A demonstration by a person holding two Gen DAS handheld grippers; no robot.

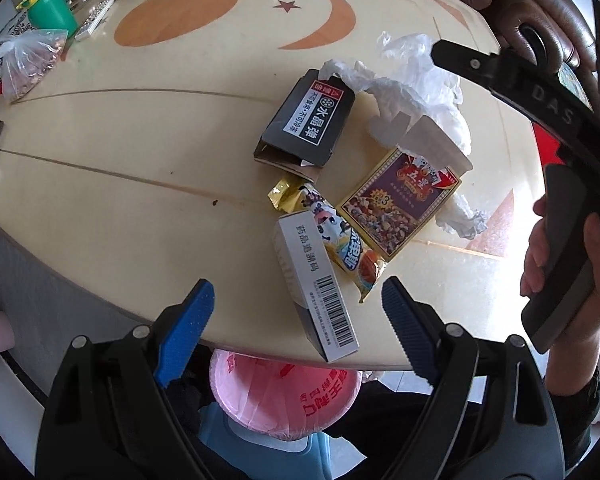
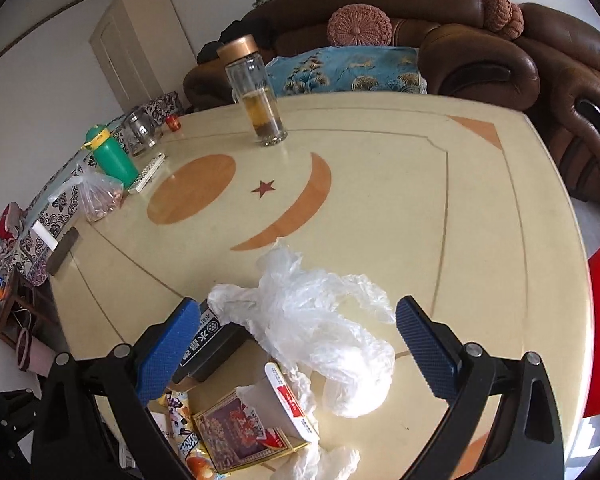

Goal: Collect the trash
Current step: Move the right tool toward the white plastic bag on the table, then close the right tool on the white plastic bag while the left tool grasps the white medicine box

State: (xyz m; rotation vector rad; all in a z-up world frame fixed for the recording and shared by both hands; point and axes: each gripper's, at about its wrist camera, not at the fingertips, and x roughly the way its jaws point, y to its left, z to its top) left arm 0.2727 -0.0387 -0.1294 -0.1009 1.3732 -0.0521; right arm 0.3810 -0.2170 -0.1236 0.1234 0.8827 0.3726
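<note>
1. The left gripper (image 1: 296, 312) stands with its jaws wide apart and grips nothing; the near end of a white barcode box (image 1: 316, 284) lies between the blue pads (image 1: 190, 320) without touching them, jutting over the table edge.
2. The right gripper (image 2: 296, 356) is likewise spread wide and empty, with a crumpled white plastic bag (image 2: 320, 332) lying between its fingers on the table.
3. The trash sits in a cluster near the table's (image 1: 120, 152) front edge: a black carton (image 1: 304, 124), a yellow snack wrapper (image 1: 340, 240) and a purple-and-gold box (image 1: 396, 204), touching or overlapping.
4. Below the edge stands a bin lined with a pink bag (image 1: 284, 396).
5. Farther off stand a glass bottle (image 2: 256, 92) and a green cup (image 2: 110, 152); a brown sofa (image 2: 500, 52) lies beyond.
</note>
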